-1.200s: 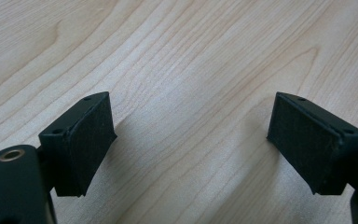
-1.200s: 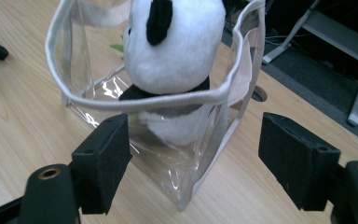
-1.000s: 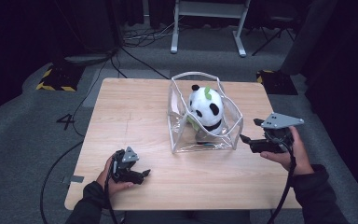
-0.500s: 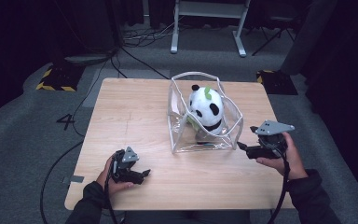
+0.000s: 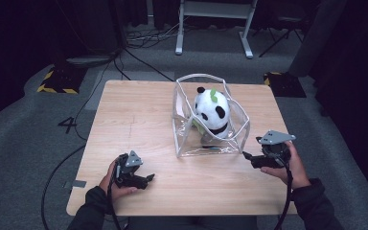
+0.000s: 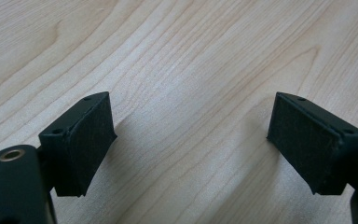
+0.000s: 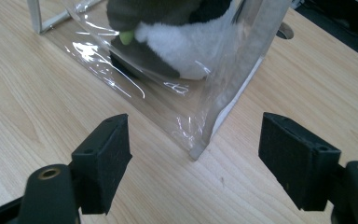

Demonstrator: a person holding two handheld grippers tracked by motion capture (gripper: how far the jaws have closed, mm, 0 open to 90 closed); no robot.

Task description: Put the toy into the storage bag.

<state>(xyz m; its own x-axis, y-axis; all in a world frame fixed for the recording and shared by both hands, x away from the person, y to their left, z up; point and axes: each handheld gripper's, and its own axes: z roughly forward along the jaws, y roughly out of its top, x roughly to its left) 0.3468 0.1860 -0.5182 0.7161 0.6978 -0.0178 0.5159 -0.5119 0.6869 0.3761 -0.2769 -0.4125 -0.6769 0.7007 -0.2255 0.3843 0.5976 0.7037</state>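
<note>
In the high view, the toy panda (image 5: 212,114) sat upright inside the clear plastic bag (image 5: 188,124), which stood open at the top, a little right of the middle of the wooden table (image 5: 134,115). The change over the last second was on the right side of the frame: the right gripper (image 5: 247,156), which a second earlier was held higher beside the bag, had come down and stood now low over the table, just beside the lower right corner of the bag. Its jaws were parted and nothing was between them. In the right gripper view, the bag (image 7: 186,100) had its near corner between the two black pads (image 7: 106,158) but a little in front of them, so the pads were not yet touching the plastic. The left gripper (image 5: 146,180) had stayed in its place in the lower left of the high view, resting near the front edge of the table, well apart from the bag. The left gripper view showed its jaws apart over bare wood (image 6: 186,70), holding nothing. The lowering probably meant that the right gripper was lining up to take the corner of the bag, and the grasp itself was not yet made.
</note>
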